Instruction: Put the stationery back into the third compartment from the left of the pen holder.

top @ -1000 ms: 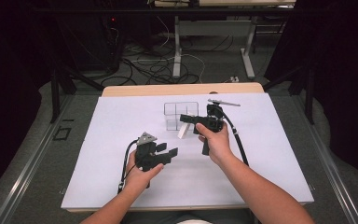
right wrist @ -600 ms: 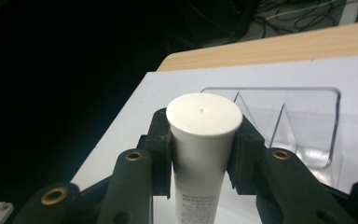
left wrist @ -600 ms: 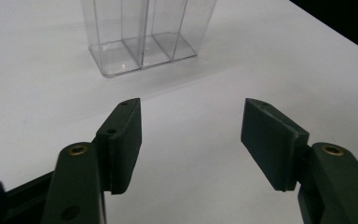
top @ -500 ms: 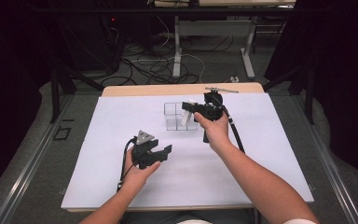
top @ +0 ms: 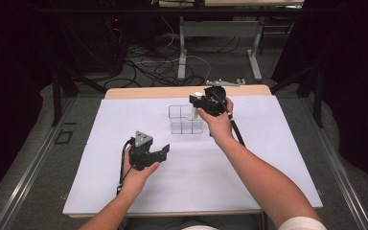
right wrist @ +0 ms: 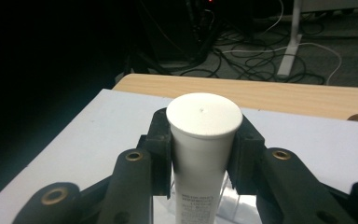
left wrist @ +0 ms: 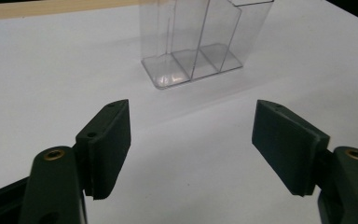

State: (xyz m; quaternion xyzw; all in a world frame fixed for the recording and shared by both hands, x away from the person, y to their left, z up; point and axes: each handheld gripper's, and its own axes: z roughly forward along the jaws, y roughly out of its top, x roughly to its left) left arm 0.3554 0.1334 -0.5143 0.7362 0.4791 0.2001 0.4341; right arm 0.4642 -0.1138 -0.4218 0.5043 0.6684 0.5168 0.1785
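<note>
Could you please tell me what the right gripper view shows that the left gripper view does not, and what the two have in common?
Right gripper view alone: a white tube, cap up, clamped between the right gripper's fingers, with cables on the floor beyond the table's wooden edge.

Left gripper view alone: the left gripper, its fingers apart with nothing between them after just opening, and the clear organizer's three front compartments.

Shared: the white table cover and the clear organizer.
</note>
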